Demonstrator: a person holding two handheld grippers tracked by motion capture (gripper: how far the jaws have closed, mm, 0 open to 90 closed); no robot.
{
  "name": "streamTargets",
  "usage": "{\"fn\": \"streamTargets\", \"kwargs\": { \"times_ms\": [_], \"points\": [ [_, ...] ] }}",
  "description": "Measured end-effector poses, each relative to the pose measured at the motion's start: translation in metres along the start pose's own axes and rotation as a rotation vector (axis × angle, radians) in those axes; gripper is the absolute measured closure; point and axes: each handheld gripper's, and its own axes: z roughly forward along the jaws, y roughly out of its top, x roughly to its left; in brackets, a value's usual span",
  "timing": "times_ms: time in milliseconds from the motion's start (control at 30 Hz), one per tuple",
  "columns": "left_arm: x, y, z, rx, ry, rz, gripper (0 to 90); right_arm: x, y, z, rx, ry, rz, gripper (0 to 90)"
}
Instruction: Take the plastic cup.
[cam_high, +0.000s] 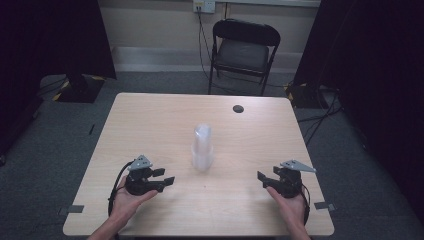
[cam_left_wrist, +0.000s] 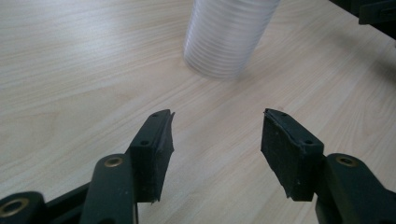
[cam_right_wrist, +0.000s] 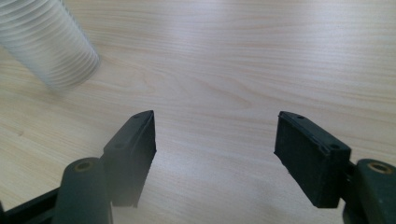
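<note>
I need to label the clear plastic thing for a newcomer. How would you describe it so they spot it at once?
Start at the light wooden table in front of the black folding chair. Near its middle, between the left gripper and right gripper, stands an upright stack of clear cups. It is the one translucent, ribbed column; the small dark disc lies flat.

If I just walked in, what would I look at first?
Probably the tall stack of clear plastic cups, standing upright on the middle of the wooden table. Next, the two black tools the person holds near the table's front edge: the left gripper and the right gripper, one on each side of the cups, both open and holding nothing. Behind the table stands a dark folding chair.
</note>
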Motion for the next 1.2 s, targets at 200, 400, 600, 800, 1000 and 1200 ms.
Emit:
{"fn": "streamTargets", "kwargs": {
  "times_ms": [200,400,600,800,1000,1200],
  "points": [
    [-0.001,0.005,0.001,-0.036,-0.012,0.005,51.8,0.001,-0.002,0.003,0.011,0.01,-0.004,29.3],
    [-0.008,0.009,-0.003,-0.088,-0.012,0.067,56.1,-0.001,-0.005,0.003,0.018,0.015,0.005,29.6],
    [-0.014,0.02,-0.01,-0.082,-0.028,0.038,56.9,0.004,-0.005,0.002,0.017,0.019,-0.01,29.1],
    [-0.017,0.029,-0.01,-0.068,-0.05,-0.015,45.4,0.012,-0.005,-0.001,0.004,0.027,-0.028,28.8],
    [-0.024,0.042,-0.015,-0.096,-0.02,0.02,33.4,0.015,-0.004,-0.006,-0.013,0.025,-0.045,28.4],
    [-0.022,0.055,-0.016,-0.111,0.022,0.018,22.2,0.018,-0.003,-0.01,-0.029,0.031,-0.06,26.4]
  ]
}}
